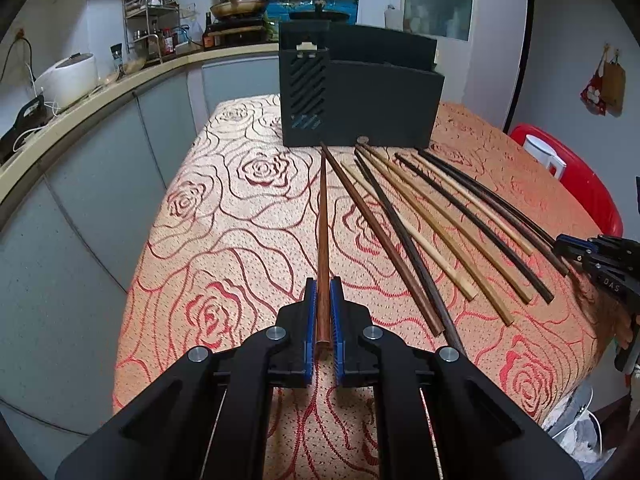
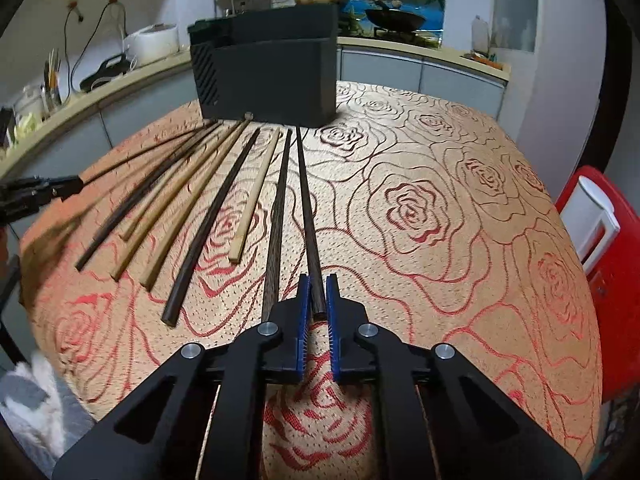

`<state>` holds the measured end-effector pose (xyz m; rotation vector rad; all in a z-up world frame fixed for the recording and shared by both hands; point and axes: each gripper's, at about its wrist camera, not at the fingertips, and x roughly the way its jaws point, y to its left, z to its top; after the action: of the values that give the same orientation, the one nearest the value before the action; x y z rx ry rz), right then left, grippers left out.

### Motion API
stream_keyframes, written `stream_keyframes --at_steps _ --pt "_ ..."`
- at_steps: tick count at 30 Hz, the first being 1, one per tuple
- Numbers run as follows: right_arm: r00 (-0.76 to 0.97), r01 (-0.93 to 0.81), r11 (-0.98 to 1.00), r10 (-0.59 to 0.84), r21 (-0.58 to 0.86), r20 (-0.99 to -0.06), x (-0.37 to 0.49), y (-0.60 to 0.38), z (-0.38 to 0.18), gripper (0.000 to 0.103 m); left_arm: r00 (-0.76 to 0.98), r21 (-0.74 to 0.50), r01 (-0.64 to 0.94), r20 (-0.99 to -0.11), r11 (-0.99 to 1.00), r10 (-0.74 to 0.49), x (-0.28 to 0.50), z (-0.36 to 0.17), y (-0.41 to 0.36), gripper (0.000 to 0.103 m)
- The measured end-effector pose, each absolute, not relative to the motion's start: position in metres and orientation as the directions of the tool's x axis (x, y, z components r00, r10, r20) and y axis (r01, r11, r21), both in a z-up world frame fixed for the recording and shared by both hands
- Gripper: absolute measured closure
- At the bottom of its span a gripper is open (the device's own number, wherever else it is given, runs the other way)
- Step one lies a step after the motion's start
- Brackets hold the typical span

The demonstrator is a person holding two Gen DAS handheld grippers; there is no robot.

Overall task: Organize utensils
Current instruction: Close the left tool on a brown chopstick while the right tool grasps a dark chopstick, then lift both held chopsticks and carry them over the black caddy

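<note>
L gripper [image 1: 323, 312] clamps red-brown chopstick [image 1: 323, 220], frame centre; R gripper [image 2: 315, 304] clamps dark chopstick [image 2: 306, 200]. Others fan before black holder [image 1: 360, 92]. "DAS" legible, right edge.

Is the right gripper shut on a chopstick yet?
Shut: the right gripper has its blue pads pressed on the dark chopstick, the rightmost one.

Tabletop [image 1: 240, 208] cloth – peach-orange, rose outlines in dark brown, going red near the front edge. Holder box [image 1: 360, 96] matte black. Left gripper [image 1: 323, 320] black with blue pads, reddish-brown chopstick [image 1: 323, 240] between them. Right gripper [image 2: 316, 312] same black and blue, on a near-black chopstick [image 2: 306, 200]. Loose chopsticks [image 1: 420, 220] mixed – pale tan, dark brown, black. Chair [image 2: 612, 300] red.
</note>
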<state>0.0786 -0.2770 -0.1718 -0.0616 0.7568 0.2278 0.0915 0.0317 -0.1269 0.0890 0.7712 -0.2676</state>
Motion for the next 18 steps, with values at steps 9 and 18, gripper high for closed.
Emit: stream_keyframes --at_steps 9,18 --pt "0.809 -0.209 0.976 0.21 0.065 -0.548 0.055 -0.288 -0.113 0.095 0.756 0.022 0.238 -0.631 0.971 -0.171 0.08 -0.088 0.044 0.096" --pt "0.868 -0.258 0.958 0.286 0.123 -0.407 0.05 -0.295 -0.05 0.095 0.836 0.073 0.229 -0.525 0.971 -0.158 0.071 -0.029 0.047 0.097"
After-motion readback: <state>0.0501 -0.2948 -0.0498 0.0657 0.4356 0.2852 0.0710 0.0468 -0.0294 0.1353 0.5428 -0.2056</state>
